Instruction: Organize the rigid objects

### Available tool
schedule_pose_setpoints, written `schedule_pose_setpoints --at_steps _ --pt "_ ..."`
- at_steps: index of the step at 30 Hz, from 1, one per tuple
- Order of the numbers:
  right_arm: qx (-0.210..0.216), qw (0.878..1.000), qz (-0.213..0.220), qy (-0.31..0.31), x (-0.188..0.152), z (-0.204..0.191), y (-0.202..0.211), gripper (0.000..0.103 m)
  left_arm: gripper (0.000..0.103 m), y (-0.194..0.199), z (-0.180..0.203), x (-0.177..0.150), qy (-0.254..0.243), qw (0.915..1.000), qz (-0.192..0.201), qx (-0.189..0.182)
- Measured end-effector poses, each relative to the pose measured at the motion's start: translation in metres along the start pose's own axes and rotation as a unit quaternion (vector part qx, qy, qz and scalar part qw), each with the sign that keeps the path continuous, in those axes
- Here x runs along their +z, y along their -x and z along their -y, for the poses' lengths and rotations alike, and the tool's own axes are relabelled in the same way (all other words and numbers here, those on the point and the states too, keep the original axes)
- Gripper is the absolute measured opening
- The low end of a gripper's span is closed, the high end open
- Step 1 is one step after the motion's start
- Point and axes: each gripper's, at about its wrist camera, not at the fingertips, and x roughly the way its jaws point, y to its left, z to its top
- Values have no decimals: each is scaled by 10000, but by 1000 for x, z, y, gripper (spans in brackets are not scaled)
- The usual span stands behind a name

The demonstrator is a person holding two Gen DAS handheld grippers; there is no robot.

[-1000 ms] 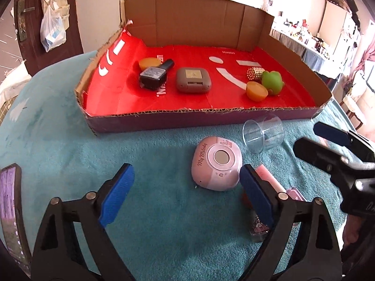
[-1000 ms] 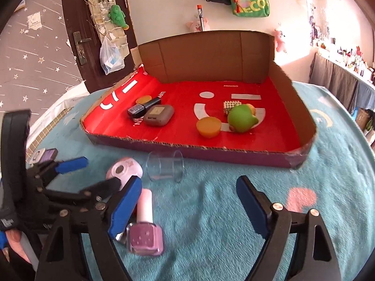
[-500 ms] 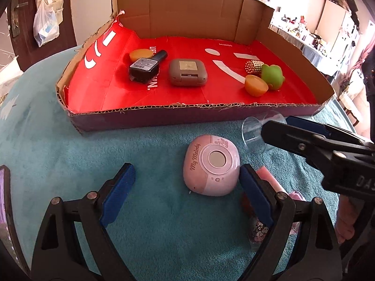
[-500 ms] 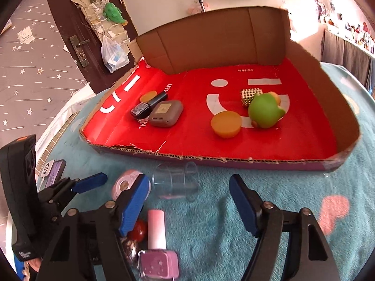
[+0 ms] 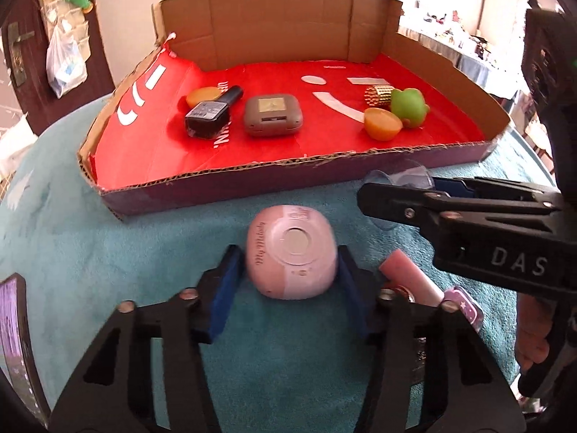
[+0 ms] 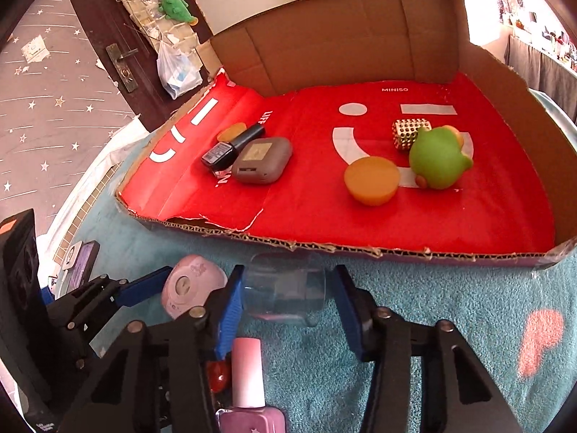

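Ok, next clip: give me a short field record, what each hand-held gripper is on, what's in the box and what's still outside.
left hand-held gripper: shut on pink case
right hand-held gripper: around clear cup lying on its side; contact unclear
cardboard box: black bottle, grey case, orange halves, gold cylinder, green toy
outside on teal cloth: pink nail polish

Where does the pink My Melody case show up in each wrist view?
Left wrist: pink case sits low centre, between the left gripper fingers.
Right wrist: pink case lies lower left, beside the clear cup.
Shared landmark: the red-lined cardboard tray behind it.
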Motion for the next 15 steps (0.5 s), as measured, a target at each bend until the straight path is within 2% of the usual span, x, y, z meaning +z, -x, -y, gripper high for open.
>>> schedule_pose_setpoints --at_steps 2,4,15 --pt "-12 10000 -1 26 0 0 1 45 46 1 2 0 -56 10000 22 50" --pt "75 10000 13 42 0 -2 2 34 46 2 1 -1 -45 10000 26 31" --pt "14 9999 101 83 -3 -4 17 34 46 10 -6 -5 99 9998 82 -156"
